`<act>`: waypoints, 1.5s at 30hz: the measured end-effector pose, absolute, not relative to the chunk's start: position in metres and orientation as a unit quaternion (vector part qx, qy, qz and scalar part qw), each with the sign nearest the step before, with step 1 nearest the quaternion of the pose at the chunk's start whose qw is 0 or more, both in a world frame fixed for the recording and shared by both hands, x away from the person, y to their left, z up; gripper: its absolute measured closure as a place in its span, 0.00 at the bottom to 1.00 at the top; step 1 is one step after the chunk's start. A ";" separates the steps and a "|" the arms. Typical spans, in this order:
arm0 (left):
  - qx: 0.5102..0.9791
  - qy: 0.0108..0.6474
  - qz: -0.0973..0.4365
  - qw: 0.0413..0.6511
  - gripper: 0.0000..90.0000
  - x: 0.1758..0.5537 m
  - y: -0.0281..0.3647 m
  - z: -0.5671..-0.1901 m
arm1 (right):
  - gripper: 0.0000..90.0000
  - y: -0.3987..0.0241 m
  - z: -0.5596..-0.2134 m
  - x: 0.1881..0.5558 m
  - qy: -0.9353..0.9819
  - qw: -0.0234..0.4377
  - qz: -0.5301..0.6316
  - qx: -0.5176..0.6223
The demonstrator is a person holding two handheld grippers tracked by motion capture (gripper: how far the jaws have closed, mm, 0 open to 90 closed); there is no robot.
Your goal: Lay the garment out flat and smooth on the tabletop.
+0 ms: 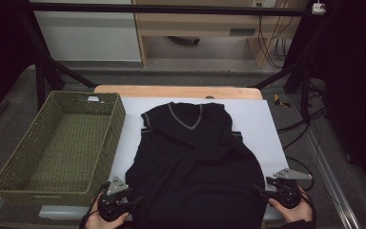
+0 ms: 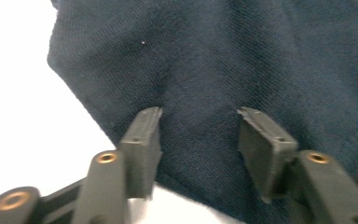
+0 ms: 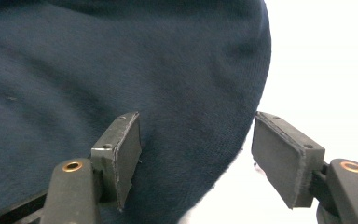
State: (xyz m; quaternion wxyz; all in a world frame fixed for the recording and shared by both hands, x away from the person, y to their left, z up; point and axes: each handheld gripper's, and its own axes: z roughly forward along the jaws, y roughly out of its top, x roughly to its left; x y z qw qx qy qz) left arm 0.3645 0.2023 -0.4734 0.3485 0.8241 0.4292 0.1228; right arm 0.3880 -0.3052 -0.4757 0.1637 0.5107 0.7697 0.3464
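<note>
Both grippers, left [image 1: 134, 202] and right [image 1: 261, 191], are black, each topped by a grey three-cornered plate, with brass-ringed screw holes at the arms and flat dark-grey pads [image 3: 121, 154] worn at the edges.

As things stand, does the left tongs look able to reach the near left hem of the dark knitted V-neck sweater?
Probably yes: the left tongs stand open right over the dark knitted V-neck sweater at its edge, with nothing between.

The sweater [image 1: 195, 167] lies in the middle of the bench [image 1: 262, 124]. The basket [image 1: 59, 148] stands on its left. Left tool [image 1: 136, 200] and right tool [image 1: 259, 191] flank its near edge.
</note>
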 end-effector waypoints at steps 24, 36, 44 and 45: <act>0.831 0.386 0.149 0.371 0.96 0.340 0.240 -0.419 | 0.69 -0.320 -0.439 0.352 0.777 0.123 0.378 0.488; 0.821 0.429 0.136 0.350 0.54 0.366 0.215 -0.461 | 0.46 -0.304 -0.467 0.383 0.775 0.163 0.355 0.497; 0.829 0.428 0.150 0.326 0.72 0.370 0.211 -0.472 | 0.65 -0.299 -0.477 0.384 0.786 0.176 0.329 0.493; 0.830 0.428 0.158 0.321 0.80 0.369 0.211 -0.472 | 0.74 -0.298 -0.476 0.384 0.787 0.171 0.330 0.493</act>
